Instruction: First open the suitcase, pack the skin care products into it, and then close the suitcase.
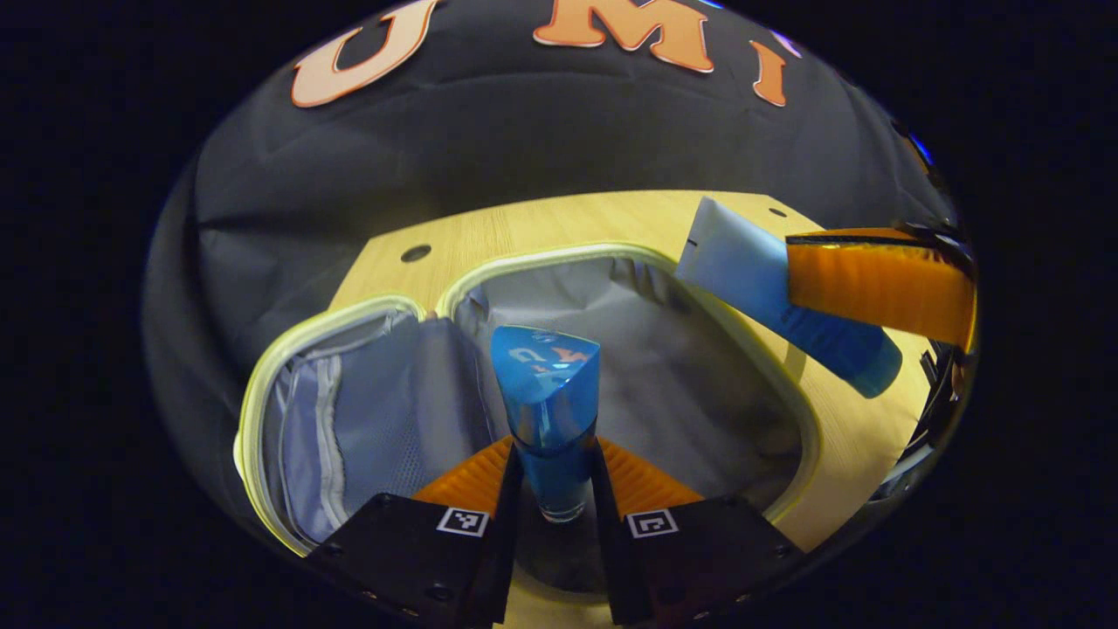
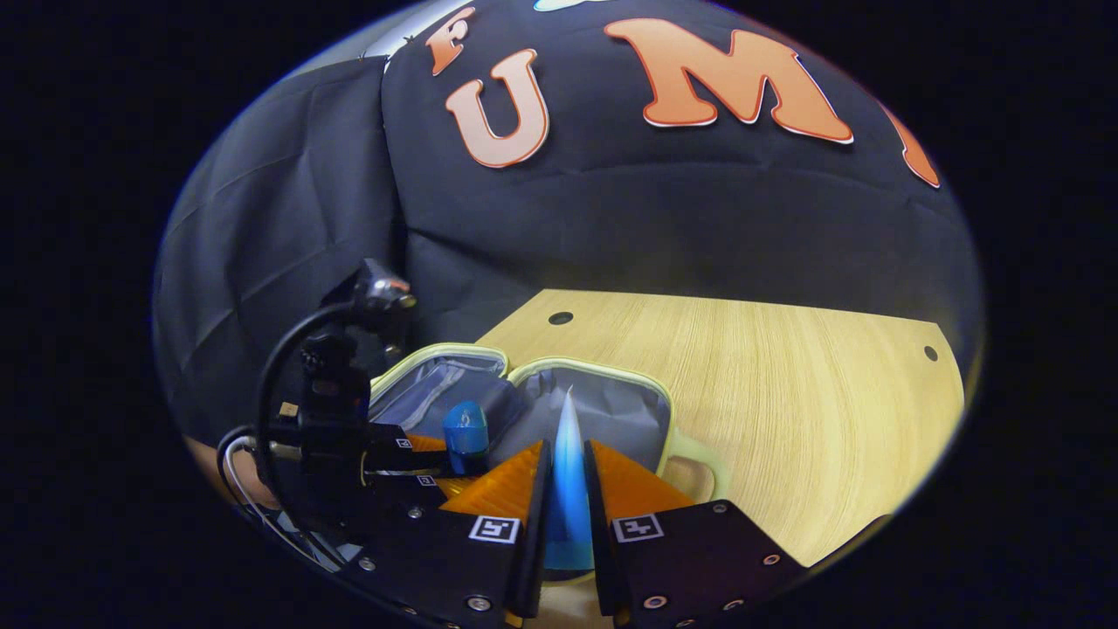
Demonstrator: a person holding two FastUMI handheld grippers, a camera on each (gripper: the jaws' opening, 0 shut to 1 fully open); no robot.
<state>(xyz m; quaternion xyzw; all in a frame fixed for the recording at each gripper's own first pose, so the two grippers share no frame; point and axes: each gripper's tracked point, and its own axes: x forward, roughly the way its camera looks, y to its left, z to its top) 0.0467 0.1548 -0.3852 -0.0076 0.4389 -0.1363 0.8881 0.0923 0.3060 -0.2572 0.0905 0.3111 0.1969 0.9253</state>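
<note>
1. Left gripper (image 1: 554, 489): both fingers pinch a blue bottle (image 1: 548, 411) low on its body. The bottle stands upright with its cap up, long axis vertical, held above the open suitcase (image 1: 524, 384).
2. Right gripper (image 2: 568, 515): both fingers press on a blue-and-white tube (image 2: 568, 472), seen edge-on in the right gripper view with its crimped end pointing away. In the left gripper view the same tube (image 1: 769, 293) lies tilted, white end far and left, blue cap near and right.
3. Key relation: the suitcase's main compartment lies directly below and just beyond the left gripper's bottle; the tube hangs over the suitcase's right rim and the wooden table (image 2: 786, 393). Judged, the left gripper is nearer the drop point and needs only to lower and release.
4. Suitcase: lid folded open to the left, grey lining, pale yellow-green zip edge; nothing seen packed inside.
5. Count: skin care products two (one bottle, one tube), grippers two, suitcase one.
</note>
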